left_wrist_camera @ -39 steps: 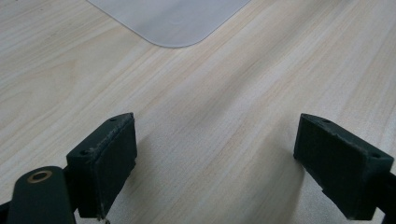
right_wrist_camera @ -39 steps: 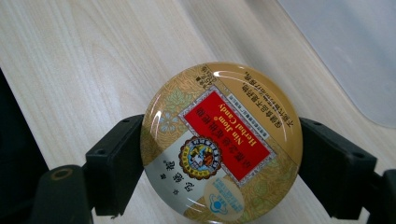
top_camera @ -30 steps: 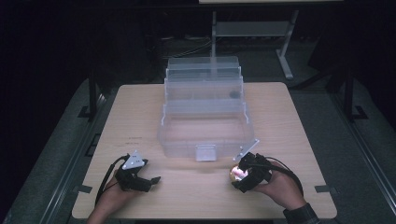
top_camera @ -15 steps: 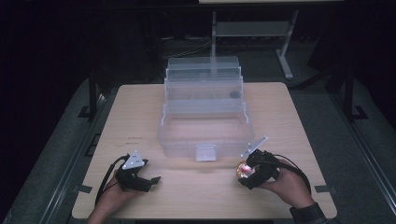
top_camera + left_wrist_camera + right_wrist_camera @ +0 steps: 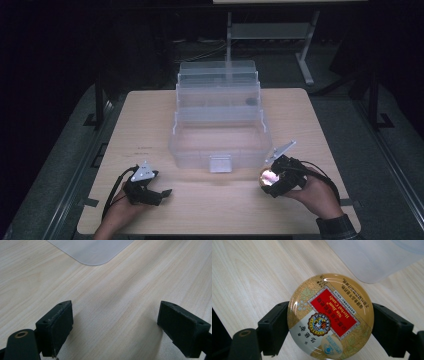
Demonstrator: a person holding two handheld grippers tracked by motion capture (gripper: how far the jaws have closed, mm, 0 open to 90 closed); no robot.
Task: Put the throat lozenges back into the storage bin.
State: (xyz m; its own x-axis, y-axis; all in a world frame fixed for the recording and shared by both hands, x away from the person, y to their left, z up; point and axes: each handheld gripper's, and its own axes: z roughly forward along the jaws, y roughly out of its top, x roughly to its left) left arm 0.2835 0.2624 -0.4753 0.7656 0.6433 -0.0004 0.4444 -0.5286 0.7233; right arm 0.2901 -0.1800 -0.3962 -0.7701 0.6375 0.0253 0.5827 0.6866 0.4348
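Here we see the right tool [image 5: 329, 322] clenched on a round gold candy tin [image 5: 330, 315], one jaw pressing each side of its rim, the tin held above the pale wooden worktop [image 5: 249, 277]. Just beyond the tin lies a corner of the clear tiered plastic box [image 5: 220, 135]. Our left tool [image 5: 117, 327] rests released, jaws wide apart over bare worktop, the box corner farther ahead of it

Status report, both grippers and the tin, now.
Left gripper open, empty, low over the table. Right gripper shut on round herbal candy tin, fingers on its sides. Clear tiered organiser box ahead, nothing between.
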